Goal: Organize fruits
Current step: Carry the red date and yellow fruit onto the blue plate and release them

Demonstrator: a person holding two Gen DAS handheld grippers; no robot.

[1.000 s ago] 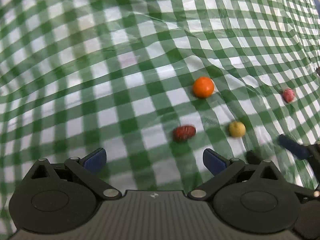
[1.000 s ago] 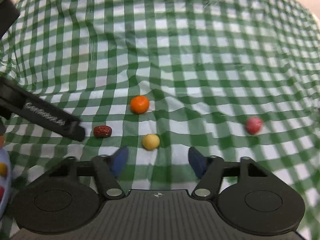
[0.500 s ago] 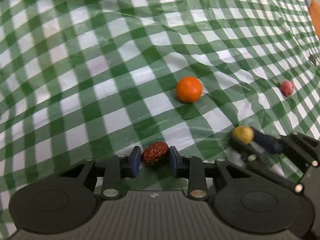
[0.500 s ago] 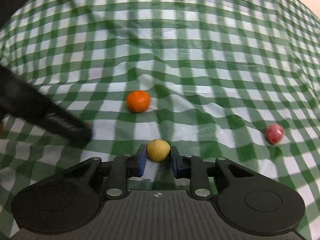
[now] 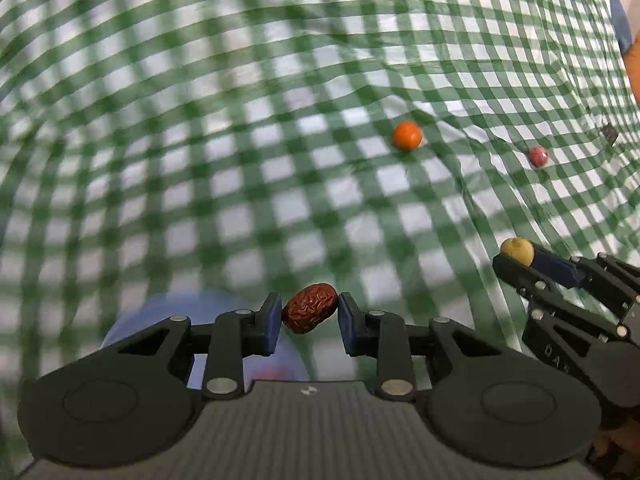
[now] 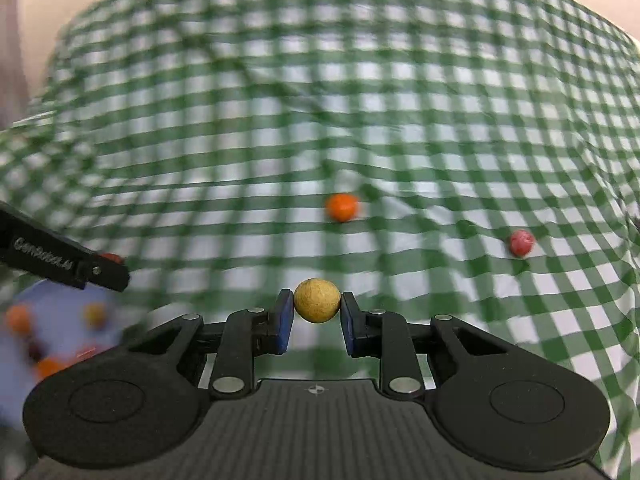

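My left gripper point(image 5: 309, 309) is shut on a wrinkled dark red date point(image 5: 309, 308) and holds it above the checked cloth, over the edge of a pale blue plate point(image 5: 160, 312). My right gripper point(image 6: 317, 307) is shut on a small yellow round fruit point(image 6: 317, 300), lifted off the cloth; it also shows in the left wrist view point(image 5: 517, 251). An orange fruit point(image 5: 407, 136) point(image 6: 341, 207) and a pink-red fruit point(image 5: 537, 156) point(image 6: 521, 242) lie on the cloth farther off.
The blue plate point(image 6: 60, 312) at the lower left of the right wrist view holds several small fruits. The left gripper's finger point(image 6: 64, 264) crosses that view above the plate. The green-and-white checked cloth point(image 5: 240, 160) is wrinkled.
Both grippers closed on their fruits on the cloth, then lifted them and swung left toward the blue plate. The orange and pink fruits stayed in place.
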